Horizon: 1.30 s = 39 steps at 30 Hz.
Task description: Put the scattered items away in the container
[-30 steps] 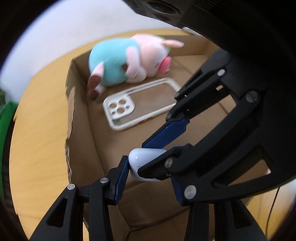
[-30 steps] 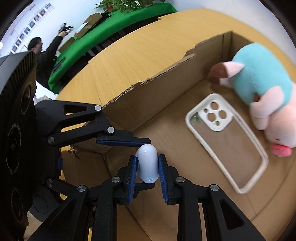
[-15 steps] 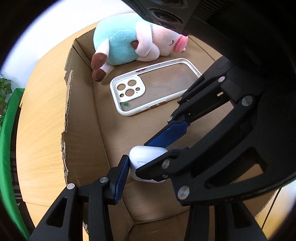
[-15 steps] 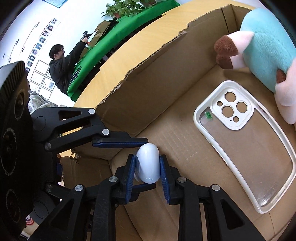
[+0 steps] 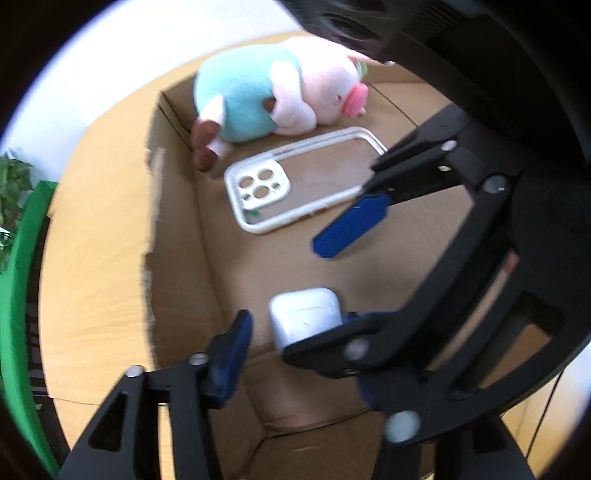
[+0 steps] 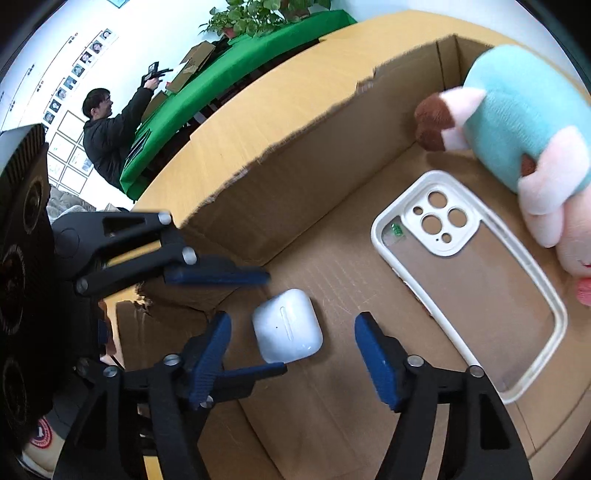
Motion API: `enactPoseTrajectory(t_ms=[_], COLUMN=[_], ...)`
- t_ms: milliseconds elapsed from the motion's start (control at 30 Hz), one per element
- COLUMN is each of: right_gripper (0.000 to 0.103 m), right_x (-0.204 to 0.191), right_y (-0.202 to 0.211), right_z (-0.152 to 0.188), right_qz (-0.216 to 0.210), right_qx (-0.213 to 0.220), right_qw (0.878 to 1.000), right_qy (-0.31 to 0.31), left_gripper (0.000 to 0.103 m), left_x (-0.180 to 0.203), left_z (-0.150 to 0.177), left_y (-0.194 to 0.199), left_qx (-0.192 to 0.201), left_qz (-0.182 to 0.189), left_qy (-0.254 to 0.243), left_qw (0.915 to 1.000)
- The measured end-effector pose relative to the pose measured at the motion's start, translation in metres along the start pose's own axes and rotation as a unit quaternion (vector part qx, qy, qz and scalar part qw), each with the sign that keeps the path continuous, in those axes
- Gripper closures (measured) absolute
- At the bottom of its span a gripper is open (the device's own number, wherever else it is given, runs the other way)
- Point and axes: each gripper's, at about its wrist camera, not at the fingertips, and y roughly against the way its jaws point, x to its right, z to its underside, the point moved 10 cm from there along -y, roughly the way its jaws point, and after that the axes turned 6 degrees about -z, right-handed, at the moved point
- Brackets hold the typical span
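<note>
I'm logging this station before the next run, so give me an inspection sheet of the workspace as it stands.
Surface: round wooden table, bare where visible.
Job's things: cardboard box with torn walls; inside it a white earbud case lying on the floor, a clear phone case flat, a plush pig on its side at the far end.
Clutter: nothing seen on the table outside the box.
Grippers: right gripper and left gripper both opening; earbud case lies between the right gripper's fingers, pads off it.
Cables: thin dark cable at the table edge.
Surroundings: green-covered table with boxes, potted plants, a seated person, wall photos.
</note>
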Motion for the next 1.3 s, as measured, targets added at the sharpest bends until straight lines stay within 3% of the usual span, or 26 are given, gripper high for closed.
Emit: enactPoseTrajectory(t_ms=[100,233,367,433,567,667,733,1067,1300], right_gripper=[0.028,0.010,0.000,0.000,0.000,0.000,0.000,0.000,0.000], right_x=[-0.006,-0.008,-0.017,-0.030,-0.046,-0.044,-0.045,-0.064,-0.071], right_y=[0.017,0.064,0.127,0.149,0.171,0.186,0.193,0.193,0.182], right_z=[-0.002,0.004,0.040,0.062,0.117,0.149,0.167,0.201,0.209], right_qz=[0.015,0.069,0.171,0.217,0.284,0.344,0.367,0.438,0.422], right_qx=[0.025,0.103,0.218,0.261,0.305,0.326,0.329,0.302,0.308], right_qw=[1.000,0.991,0.957,0.936,0.900,0.869,0.856,0.834,0.841], right_qy=[0.002,-0.048,-0.089,-0.096,-0.125,-0.144,-0.154,-0.145,-0.145], left_gripper=[0.045,0.044,0.022,0.022,0.022,0.022,0.022,0.022,0.022], left_x=[-0.011,-0.025,-0.028,-0.015,0.004,0.026,0.033,0.056,0.063], left_z=[0.004,0.012,0.019,0.000,0.007,0.015,0.021,0.023,0.026], left_y=[0.018,0.063,0.122,0.132,0.133,0.127,0.129,0.128,0.125], left_qx=[0.023,0.099,0.202,0.236,0.260,0.268,0.268,0.268,0.265], left_qz=[-0.003,-0.022,-0.041,-0.052,-0.067,-0.040,-0.028,-0.043,-0.047], left_qy=[0.019,0.049,0.100,0.116,0.153,0.179,0.184,0.176,0.178], left_qw=[0.9996,0.9936,0.9734,0.9634,0.9509,0.9458,0.9453,0.9462,0.9466])
